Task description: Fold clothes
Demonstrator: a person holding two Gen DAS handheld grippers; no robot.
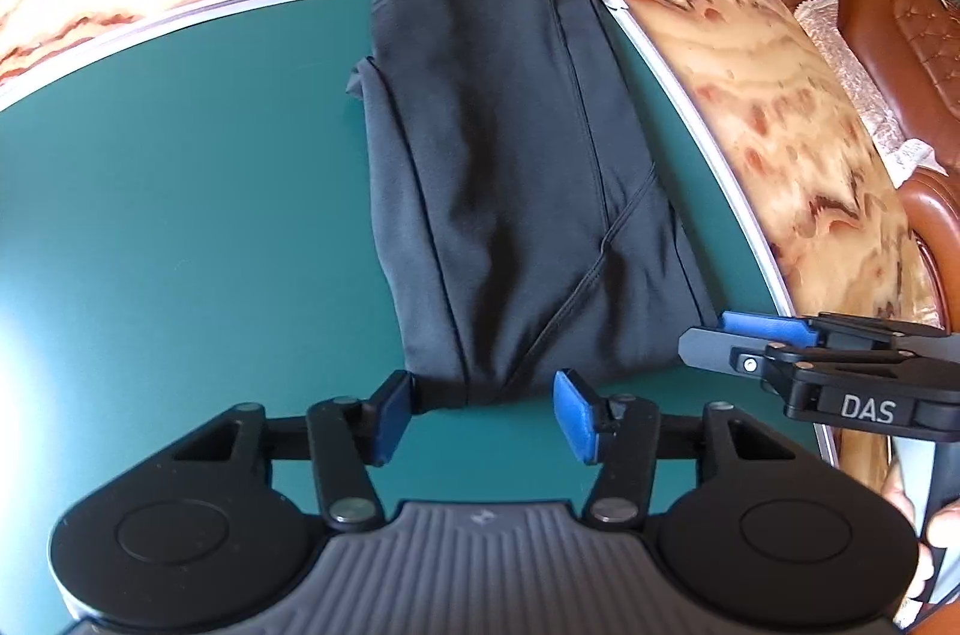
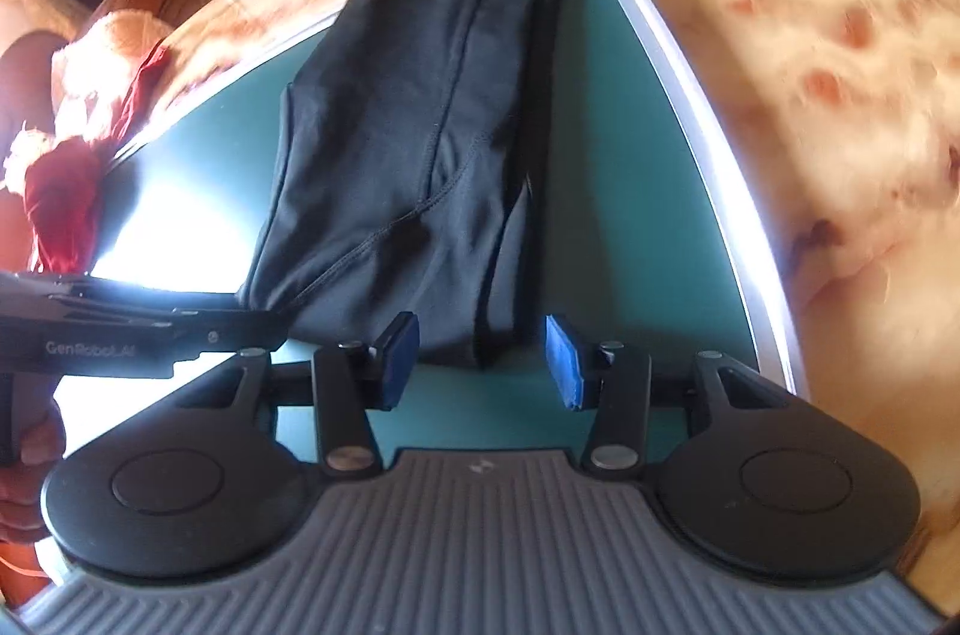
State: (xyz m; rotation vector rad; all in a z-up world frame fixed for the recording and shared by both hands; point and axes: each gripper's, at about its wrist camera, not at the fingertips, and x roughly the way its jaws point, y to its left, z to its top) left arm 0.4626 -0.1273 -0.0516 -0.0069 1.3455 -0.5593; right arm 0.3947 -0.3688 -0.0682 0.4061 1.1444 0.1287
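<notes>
Black garment point(image 1: 498, 143) lies as a long strip on the green mat point(image 1: 180, 215) on the counter point(image 1: 750, 95), long axis running from the bottom-centre hem to the top of both frames. Left gripper point(image 1: 483, 410) and right gripper point(image 2: 480, 362) both sit at the near hem, jaws spread, gripping nothing. Neither is clearly nearer.

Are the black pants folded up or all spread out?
Folded. The black pants lie as one long narrow strip on the green mat, with layered edges showing along the side. Both claws are open, not holding them.
</notes>
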